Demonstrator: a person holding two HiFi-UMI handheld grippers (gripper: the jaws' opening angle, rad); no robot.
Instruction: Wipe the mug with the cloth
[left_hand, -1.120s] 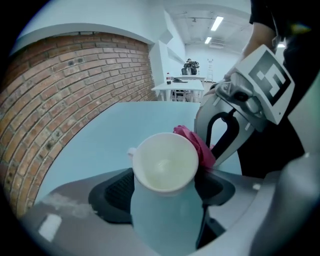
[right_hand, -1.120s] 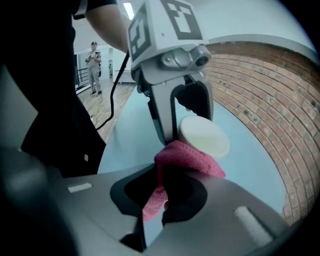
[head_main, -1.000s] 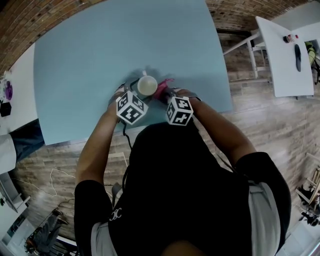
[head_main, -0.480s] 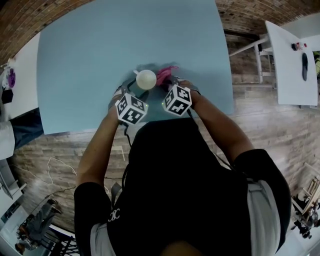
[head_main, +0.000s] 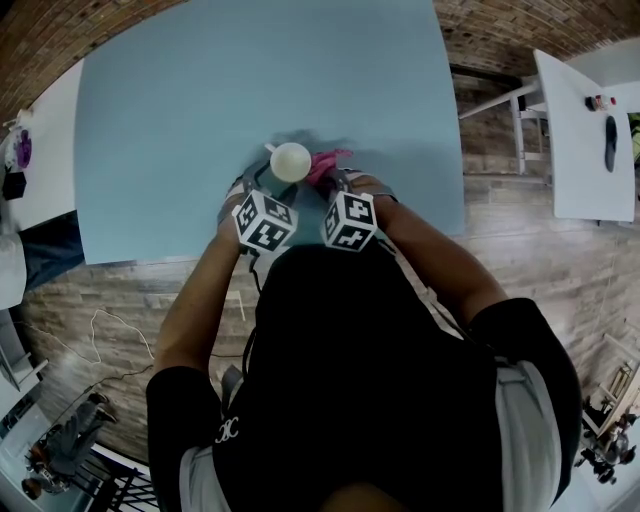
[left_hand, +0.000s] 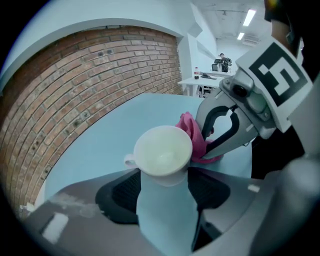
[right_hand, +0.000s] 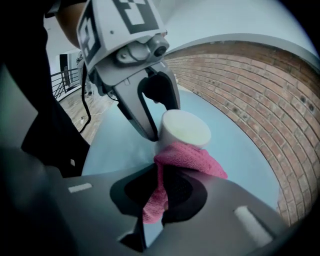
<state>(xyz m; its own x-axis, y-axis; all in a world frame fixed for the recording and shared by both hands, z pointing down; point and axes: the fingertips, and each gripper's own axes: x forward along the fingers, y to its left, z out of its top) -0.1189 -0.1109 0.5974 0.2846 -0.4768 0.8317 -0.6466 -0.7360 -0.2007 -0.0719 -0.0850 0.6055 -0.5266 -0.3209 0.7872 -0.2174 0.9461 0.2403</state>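
A white mug (head_main: 290, 161) stands on the pale blue table (head_main: 200, 90), seen from above. My left gripper (head_main: 270, 178) straddles the mug (left_hand: 162, 159). Its jaws have just been closing, and the pads now press on the mug's sides. My right gripper (head_main: 325, 178) is shut on a pink cloth (head_main: 328, 160), which bunches against the mug's right side. In the right gripper view the cloth (right_hand: 187, 160) hangs from between the jaws and touches the mug (right_hand: 185, 127). The left gripper (right_hand: 160, 125) holds the mug from the far side.
The table's near edge runs just under my hands. A white table (head_main: 590, 120) with small items stands to the right, and another white surface (head_main: 20, 150) with dark objects to the left. Brick-pattern floor lies around, with a thin cable (head_main: 100, 340) at lower left.
The right gripper slid the cloth away along the mug's right side, then drew it back nearer. The left gripper stayed at the mug and rolled a little.
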